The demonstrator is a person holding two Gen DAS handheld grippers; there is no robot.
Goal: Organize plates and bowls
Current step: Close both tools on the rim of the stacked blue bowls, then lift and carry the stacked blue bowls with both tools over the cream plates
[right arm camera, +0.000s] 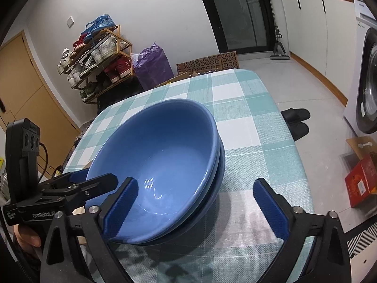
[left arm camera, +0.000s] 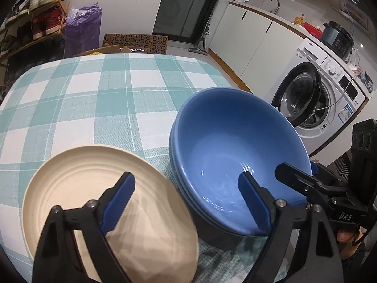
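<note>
A stack of blue bowls (left arm camera: 226, 146) sits on the checked tablecloth (left arm camera: 94, 94), nested one in another. A cream plate (left arm camera: 77, 188) lies just left of the stack, near the table's front edge. My left gripper (left arm camera: 186, 200) is open, its left finger over the plate and its right finger inside the top bowl. My right gripper (right arm camera: 195, 205) is open, its left finger inside the top blue bowl (right arm camera: 165, 160) and its right finger over bare cloth (right arm camera: 249, 127) to the right. Each gripper shows at the edge of the other's view.
A washing machine (left arm camera: 318, 94) with its door open stands to the right of the table. A shoe rack (right arm camera: 94, 56) and purple bag (right arm camera: 153, 66) stand beyond the far edge. Black slippers (right arm camera: 297, 120) and a red box (right arm camera: 362, 181) lie on the floor at right.
</note>
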